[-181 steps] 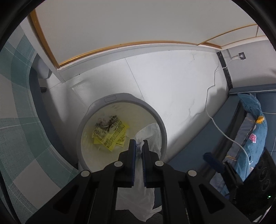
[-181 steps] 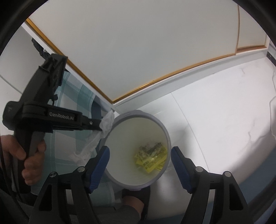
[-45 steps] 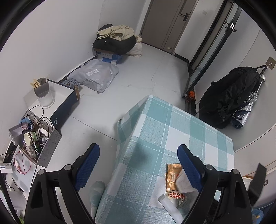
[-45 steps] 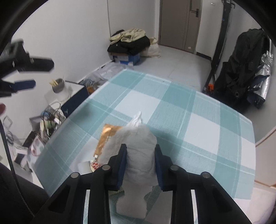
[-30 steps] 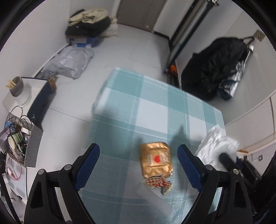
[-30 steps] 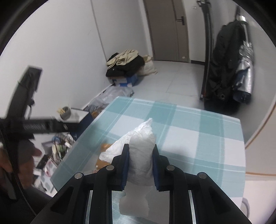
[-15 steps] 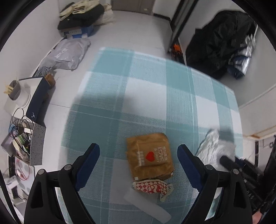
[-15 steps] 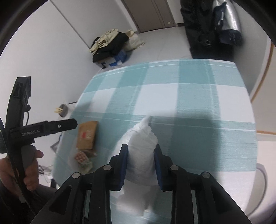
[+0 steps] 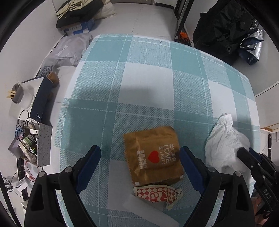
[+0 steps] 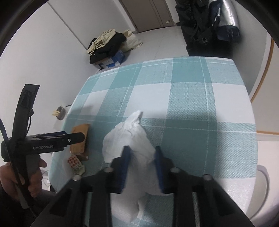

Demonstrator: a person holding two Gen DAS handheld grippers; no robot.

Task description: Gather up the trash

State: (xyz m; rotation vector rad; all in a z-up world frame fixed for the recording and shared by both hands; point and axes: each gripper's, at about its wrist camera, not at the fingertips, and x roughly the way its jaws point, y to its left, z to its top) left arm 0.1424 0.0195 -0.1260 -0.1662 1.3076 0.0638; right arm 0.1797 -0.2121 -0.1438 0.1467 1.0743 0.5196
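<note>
A brown snack pouch (image 9: 153, 155) with a red heart lies on the teal checked tablecloth (image 9: 148, 83). A red-and-white checked wrapper (image 9: 155, 193) and a clear plastic strip (image 9: 148, 209) lie just below it. My left gripper (image 9: 140, 167) is open, hovering above the pouch, which sits between its fingers. My right gripper (image 10: 141, 165) is shut on a crumpled white plastic bag (image 10: 132, 139), also seen in the left wrist view (image 9: 225, 148) at the table's right side. The pouch (image 10: 79, 138) and checked wrapper (image 10: 75, 163) show left of it.
The bin's grey rim (image 10: 265, 176) shows past the table's right edge. On the floor: clothes on a box (image 9: 78, 15), a grey mailer bag (image 9: 68, 50), a cluttered low stand with cables (image 9: 27, 125), a black bag (image 9: 225, 29) by the wall.
My left gripper has let go of the earlier bag at the bin, swung to the table and come down over the brown pouch. My right gripper has picked up the white bag and carries it rightward.
</note>
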